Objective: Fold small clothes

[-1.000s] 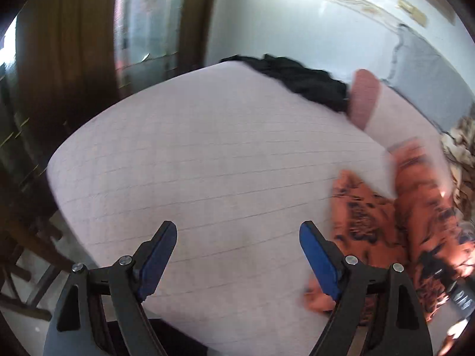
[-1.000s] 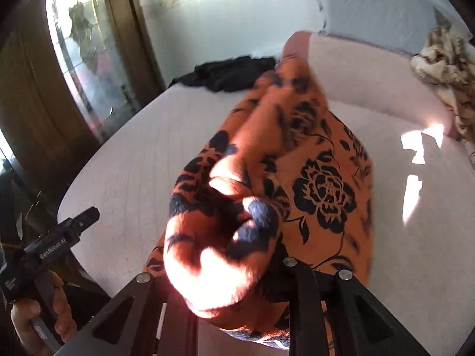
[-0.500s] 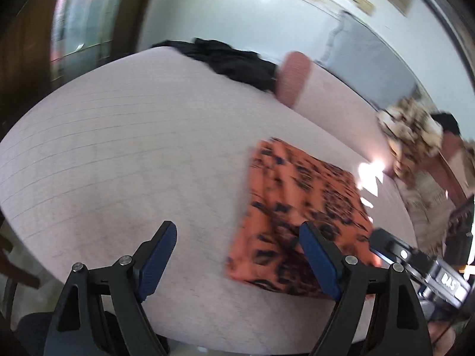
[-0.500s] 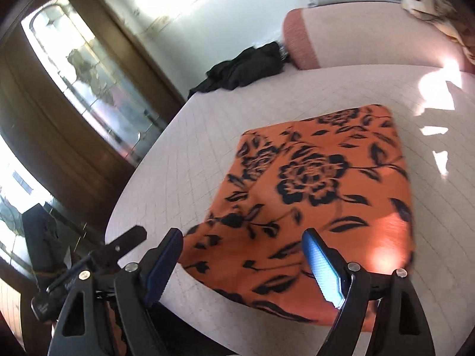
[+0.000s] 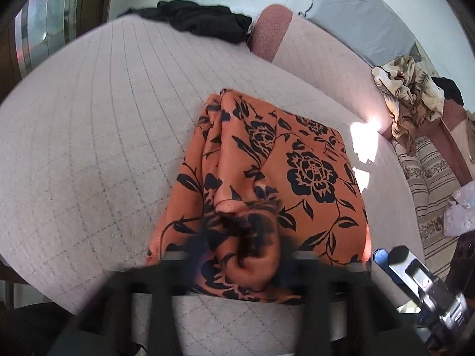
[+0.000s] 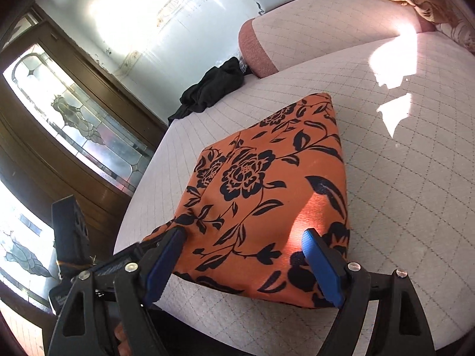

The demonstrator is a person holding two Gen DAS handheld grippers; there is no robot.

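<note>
An orange cloth with black flowers lies folded on the quilted bed near its front edge; it also shows in the right wrist view. My left gripper is shut on a bunched near-left corner of the orange cloth, its fingers blurred by motion. My right gripper is open and empty, its blue pads just above the cloth's near edge, either side of it. The right gripper's tip shows at the lower right of the left wrist view.
A black garment lies at the bed's far side, beside a pink bolster. A beige patterned blanket is heaped at the right. A wooden door with glass stands left of the bed. The bed edge is right below my grippers.
My left gripper went from open beside the cloth to shut on its near-left corner, bunching it. My right gripper, which let go of the cloth earlier, stays open and has moved closer to the near edge.
</note>
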